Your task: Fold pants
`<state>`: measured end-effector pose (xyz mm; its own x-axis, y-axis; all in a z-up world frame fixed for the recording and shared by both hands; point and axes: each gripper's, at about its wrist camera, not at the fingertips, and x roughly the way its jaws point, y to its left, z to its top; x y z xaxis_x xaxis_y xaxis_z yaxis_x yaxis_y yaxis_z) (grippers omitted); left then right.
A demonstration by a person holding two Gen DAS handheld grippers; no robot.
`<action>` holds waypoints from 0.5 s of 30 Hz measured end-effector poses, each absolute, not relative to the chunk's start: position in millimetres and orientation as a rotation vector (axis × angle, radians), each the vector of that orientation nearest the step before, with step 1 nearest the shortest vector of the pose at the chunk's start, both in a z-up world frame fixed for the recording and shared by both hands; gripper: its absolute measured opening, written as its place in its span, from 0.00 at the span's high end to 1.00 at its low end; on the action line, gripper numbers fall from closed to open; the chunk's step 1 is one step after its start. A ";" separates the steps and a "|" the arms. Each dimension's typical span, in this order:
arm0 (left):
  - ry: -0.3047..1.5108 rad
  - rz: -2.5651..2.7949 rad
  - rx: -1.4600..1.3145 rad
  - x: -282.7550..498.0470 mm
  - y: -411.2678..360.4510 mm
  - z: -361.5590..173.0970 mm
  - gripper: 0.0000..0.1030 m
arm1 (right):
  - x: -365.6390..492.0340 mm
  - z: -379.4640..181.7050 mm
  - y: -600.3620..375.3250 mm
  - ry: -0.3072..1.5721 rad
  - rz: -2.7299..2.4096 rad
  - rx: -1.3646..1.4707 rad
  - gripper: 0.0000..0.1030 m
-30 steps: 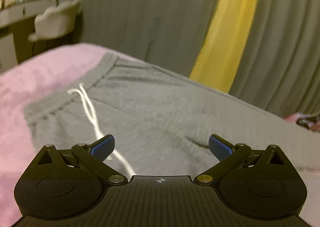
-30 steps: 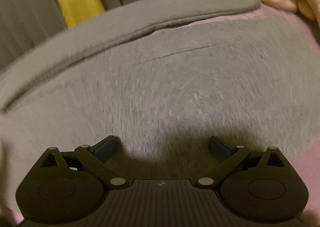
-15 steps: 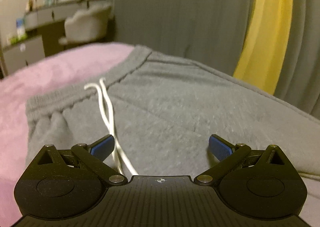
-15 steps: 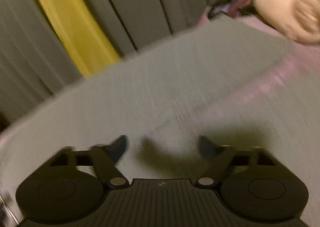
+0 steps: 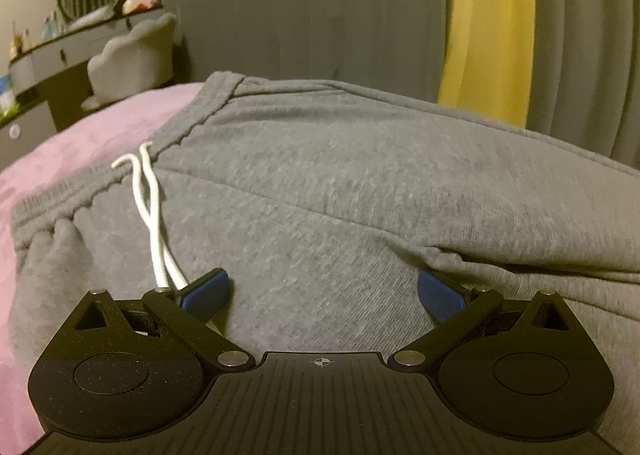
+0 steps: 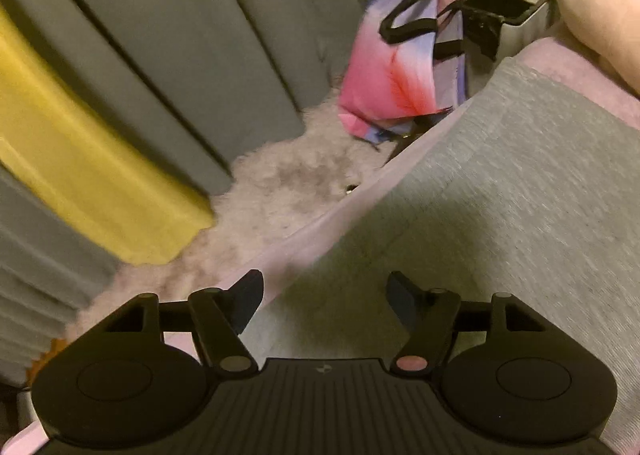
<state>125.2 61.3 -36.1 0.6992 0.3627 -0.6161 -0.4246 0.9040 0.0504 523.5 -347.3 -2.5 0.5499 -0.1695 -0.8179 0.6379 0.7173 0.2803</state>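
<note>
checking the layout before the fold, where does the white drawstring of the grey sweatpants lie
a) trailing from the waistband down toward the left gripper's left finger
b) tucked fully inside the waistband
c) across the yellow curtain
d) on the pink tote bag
a: the white drawstring runs from the waistband of the grey sweatpants down to the left gripper.

The right gripper (image 6: 324, 295) hangs over the far edge of the bed (image 6: 320, 223), jaws opening with nothing between them. The grey pants (image 6: 500, 195) lie along that edge. A pink-and-purple bag (image 6: 400, 71) stands beyond.
</note>
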 end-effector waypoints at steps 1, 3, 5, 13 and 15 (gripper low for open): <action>0.659 0.442 -0.094 125.3 60.6 -36.9 0.00 | 528.7 -5.5 -346.7 0.868 -0.536 0.586 0.33; 0.646 0.442 -0.079 122.6 55.4 -35.8 0.00 | 534.2 -8.0 -343.4 0.860 -0.570 0.529 0.44; 0.640 0.440 -0.087 123.5 56.9 -36.9 0.00 | 530.3 -10.8 -340.3 0.852 -0.629 0.448 0.78; 0.633 0.423 -0.156 123.8 65.0 -37.8 0.00 | 435.8 15.8 -355.3 0.656 -0.463 0.514 0.98; 0.637 0.420 -0.152 122.9 65.1 -36.6 0.00 | 375.4 26.8 -357.2 0.581 -0.425 0.571 0.98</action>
